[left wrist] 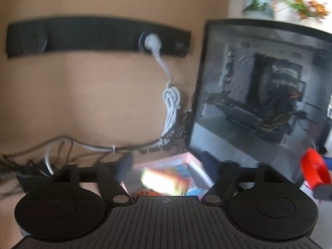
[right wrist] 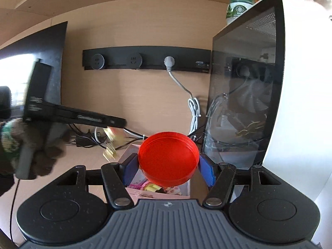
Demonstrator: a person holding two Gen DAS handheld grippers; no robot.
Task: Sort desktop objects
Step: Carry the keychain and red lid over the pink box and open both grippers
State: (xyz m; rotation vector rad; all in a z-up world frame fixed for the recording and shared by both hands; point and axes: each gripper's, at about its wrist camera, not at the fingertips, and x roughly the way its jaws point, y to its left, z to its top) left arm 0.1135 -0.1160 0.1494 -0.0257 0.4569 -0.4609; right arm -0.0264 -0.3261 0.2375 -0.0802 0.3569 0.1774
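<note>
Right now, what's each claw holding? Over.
Right gripper shut on red lid. Left gripper blurred, yellow packet between fingers. Pink box below.

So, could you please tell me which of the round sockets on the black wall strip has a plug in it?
The third round socket from the left holds the grey plug, its cable hanging down; the two to its left show bare slots.

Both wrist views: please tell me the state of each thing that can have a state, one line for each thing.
Right claw: shut on red lid.
Red lid: held tilted above pink box.
Left claw: jaws apart, nothing clearly gripped.
Yellow item: blurred between left fingers; grip unclear.
Pink box: open, contents showing.
Power strip: one grey plug in, two sockets free.
Grey cable: bundled, hanging.
</note>
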